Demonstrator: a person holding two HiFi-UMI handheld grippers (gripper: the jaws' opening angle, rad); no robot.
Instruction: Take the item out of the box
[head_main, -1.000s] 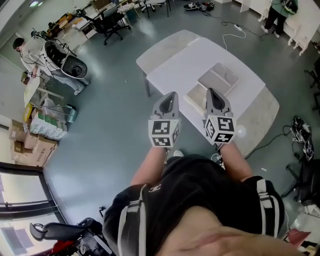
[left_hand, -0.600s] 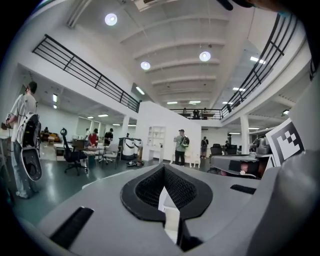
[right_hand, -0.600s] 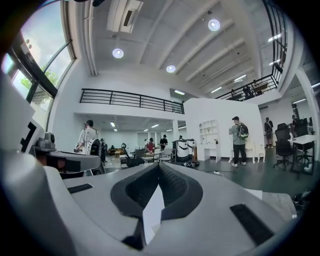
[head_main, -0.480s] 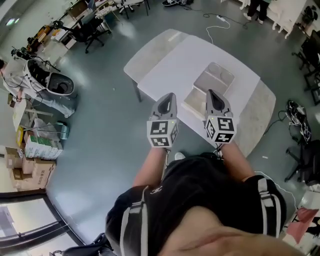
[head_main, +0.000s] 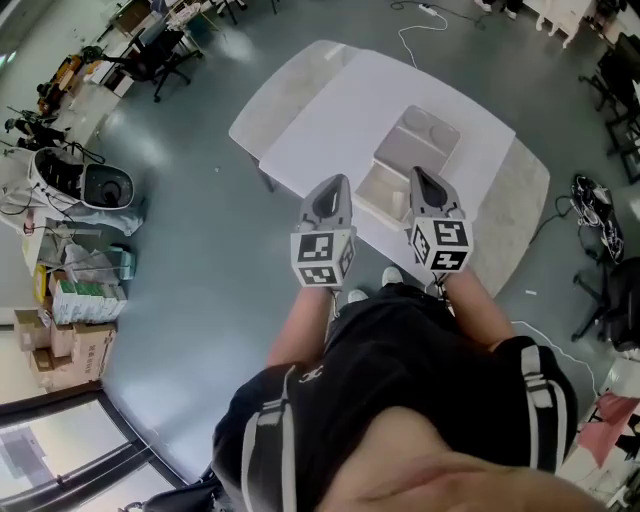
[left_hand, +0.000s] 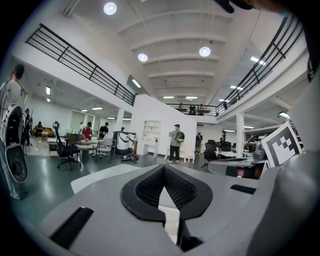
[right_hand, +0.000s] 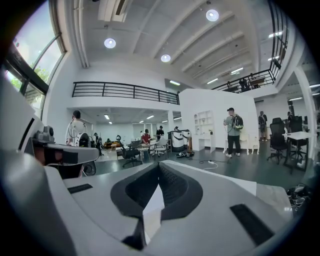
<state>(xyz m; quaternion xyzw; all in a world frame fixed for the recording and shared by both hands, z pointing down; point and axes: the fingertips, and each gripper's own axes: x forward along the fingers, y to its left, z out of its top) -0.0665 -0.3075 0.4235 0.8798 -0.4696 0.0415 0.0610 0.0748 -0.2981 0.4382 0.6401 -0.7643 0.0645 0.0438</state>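
Note:
A white box (head_main: 408, 162) lies open on the white table (head_main: 320, 110), its lid folded back toward the far side. I cannot make out what is inside it. Both grippers are held side by side in front of the person's body, at the table's near edge. The left gripper (head_main: 337, 183) is shut and empty, left of the box. The right gripper (head_main: 418, 176) is shut and empty, its tip over the near part of the box. In the left gripper view the left gripper's (left_hand: 163, 168) tips meet, and in the right gripper view the right gripper's (right_hand: 158, 164) do too.
The table stands on a grey floor in a large hall. A white machine (head_main: 95, 185) and cardboard boxes (head_main: 70, 350) are at the left, office chairs (head_main: 150, 60) at the back left. A cable (head_main: 410, 45) lies beyond the table. People (left_hand: 175, 142) stand far off.
The table and box have come nearer in the head view as the person stepped toward them. Both grippers stay shut and keep their place in front of the body.

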